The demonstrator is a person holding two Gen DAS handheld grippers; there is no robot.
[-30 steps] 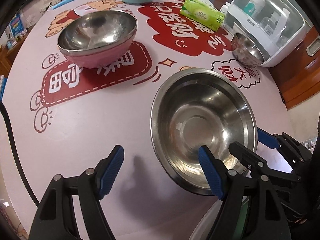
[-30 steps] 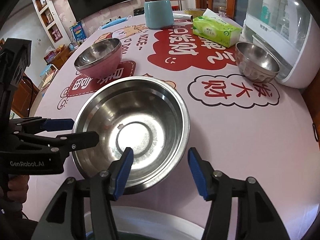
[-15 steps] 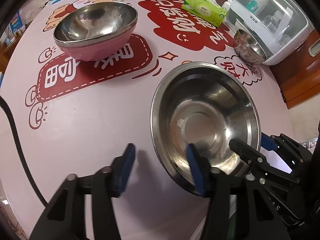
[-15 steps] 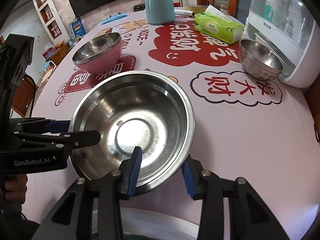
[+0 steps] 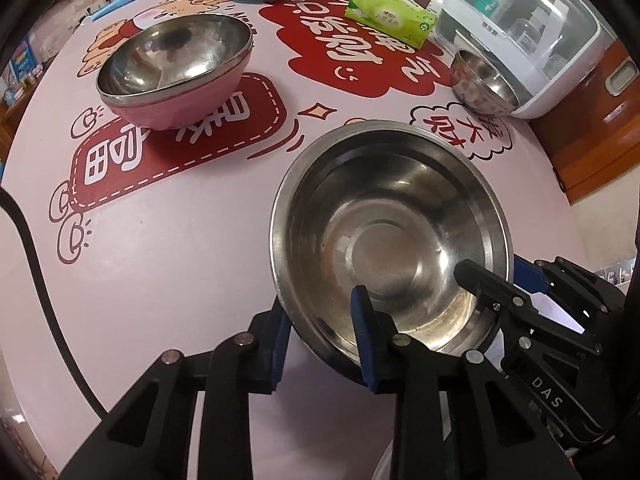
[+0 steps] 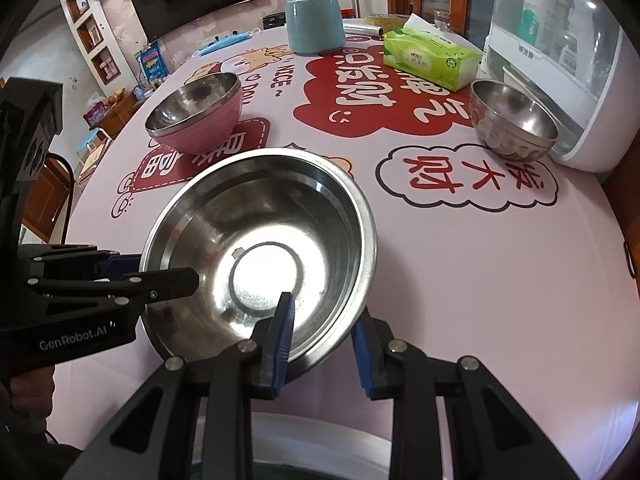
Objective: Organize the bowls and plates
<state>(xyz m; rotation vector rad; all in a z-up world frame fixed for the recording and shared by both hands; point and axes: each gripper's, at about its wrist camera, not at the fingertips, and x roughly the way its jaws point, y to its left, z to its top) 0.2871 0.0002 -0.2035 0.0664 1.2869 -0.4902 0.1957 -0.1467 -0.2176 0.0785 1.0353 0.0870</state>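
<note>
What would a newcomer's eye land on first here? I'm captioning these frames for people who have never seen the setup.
First, the big steel bowl at the near edge of the pink table, with the left gripper and the right gripper each clamped over its rim, jaws just closed. Behind it to the left stands a pink bowl with a steel bowl nested inside; far right, a small steel bowl beside a white cabinet.

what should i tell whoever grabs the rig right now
Left gripper: jaws have just been closing, now pinching the near rim of the large steel bowl, one finger inside, one outside.
Right gripper: jaws also just closing, clamped on the same bowl's rim further round.
The bowl looks to be still on the table.
Pink bowl with a steel bowl nested in it sits at the far left; small steel bowl by the white appliance.
Done: two-handed grip. Left: lift and stack the bowls.
</note>
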